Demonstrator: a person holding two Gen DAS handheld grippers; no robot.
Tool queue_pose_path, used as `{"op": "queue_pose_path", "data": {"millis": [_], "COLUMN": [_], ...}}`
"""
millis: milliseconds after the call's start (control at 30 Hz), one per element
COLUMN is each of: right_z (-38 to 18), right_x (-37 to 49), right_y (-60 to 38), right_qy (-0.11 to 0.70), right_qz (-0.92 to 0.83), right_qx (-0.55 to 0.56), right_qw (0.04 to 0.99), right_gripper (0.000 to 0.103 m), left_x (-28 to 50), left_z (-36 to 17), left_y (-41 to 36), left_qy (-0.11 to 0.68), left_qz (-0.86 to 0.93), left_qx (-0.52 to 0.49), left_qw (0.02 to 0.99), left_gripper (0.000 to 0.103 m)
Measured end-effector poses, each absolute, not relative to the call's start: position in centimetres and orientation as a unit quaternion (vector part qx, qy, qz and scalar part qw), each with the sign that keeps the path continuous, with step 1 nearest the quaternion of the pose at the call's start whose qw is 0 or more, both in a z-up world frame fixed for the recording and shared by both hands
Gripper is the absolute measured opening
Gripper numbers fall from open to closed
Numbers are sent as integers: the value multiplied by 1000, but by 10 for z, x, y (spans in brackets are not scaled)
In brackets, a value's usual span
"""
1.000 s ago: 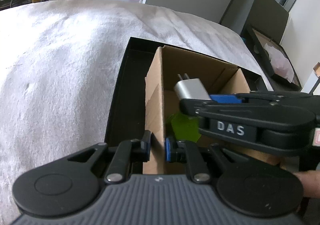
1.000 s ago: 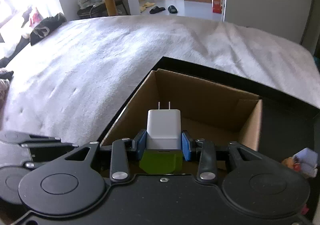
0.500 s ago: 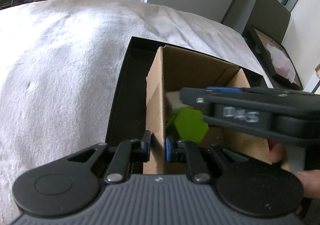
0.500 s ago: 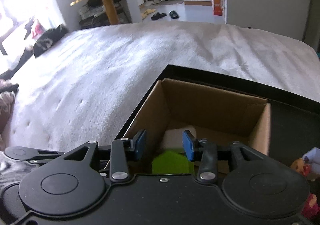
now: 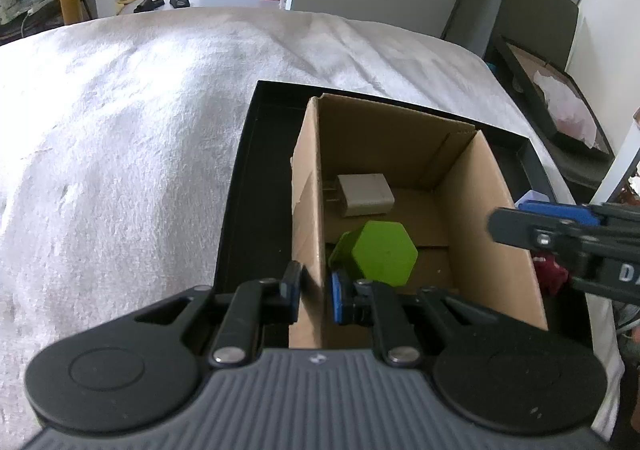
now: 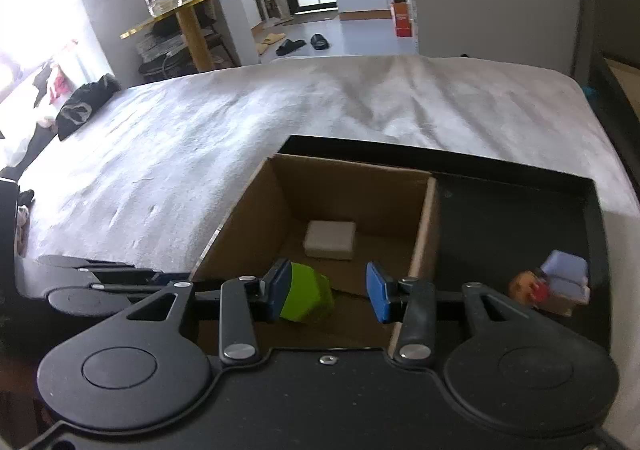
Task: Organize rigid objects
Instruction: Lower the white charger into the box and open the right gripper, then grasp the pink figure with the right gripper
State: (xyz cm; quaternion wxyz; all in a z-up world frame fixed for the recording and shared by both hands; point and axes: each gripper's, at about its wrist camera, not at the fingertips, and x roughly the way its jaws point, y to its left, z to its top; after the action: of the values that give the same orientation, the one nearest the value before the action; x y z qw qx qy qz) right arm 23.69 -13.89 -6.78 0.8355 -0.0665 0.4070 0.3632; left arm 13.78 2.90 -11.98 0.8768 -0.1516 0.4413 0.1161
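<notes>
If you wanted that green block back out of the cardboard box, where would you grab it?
Probably from above, jaws across two opposite flat sides of the green block. It is six-sided and lies tilted on the box floor, near the wall the left gripper pinches, so coming in from that side looks cramped. The white charger lies clear behind it.

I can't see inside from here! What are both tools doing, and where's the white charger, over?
Left tool clamped on cardboard box wall. Right tool open, empty, above box. White charger lying flat inside, beside green block. Nothing in the way.
</notes>
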Motion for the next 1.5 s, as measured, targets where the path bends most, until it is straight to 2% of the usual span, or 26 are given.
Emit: {"op": "queue_pose_path", "data": {"millis": [100, 200, 400, 600, 767, 933, 1500], "right_z": [-69, -72, -79, -94, -101, -112, -157], "right_x": [238, 240, 247, 254, 256, 263, 298], "right_y": [-153, -166, -196, -217, -230, -245, -271], "right_qy": [406, 411, 416, 426, 422, 424, 419], "right_qz": [352, 333, 298, 279, 266, 250, 252], "right_qx": [-63, -62, -51, -48, -56, -62, -75], "right_qw": [841, 846, 857, 859, 865, 868, 869], "right_gripper": [48, 48, 51, 55, 68, 68, 68], "left_x": [138, 138, 140, 143, 148, 157, 177], "left_z": [-118, -114, -110, -106, -104, -106, -113], "left_y": [29, 29, 25, 16, 8, -5, -13], "left_qy": [445, 450, 457, 457, 459, 464, 477], "left_qz": [121, 125, 138, 146, 153, 147, 164], "left_qx": [-147, -143, -129, -115, -104, -81, -56], "left_qw": [875, 872, 869, 870, 869, 870, 861], "left_gripper": [17, 20, 52, 68, 74, 82, 84]}}
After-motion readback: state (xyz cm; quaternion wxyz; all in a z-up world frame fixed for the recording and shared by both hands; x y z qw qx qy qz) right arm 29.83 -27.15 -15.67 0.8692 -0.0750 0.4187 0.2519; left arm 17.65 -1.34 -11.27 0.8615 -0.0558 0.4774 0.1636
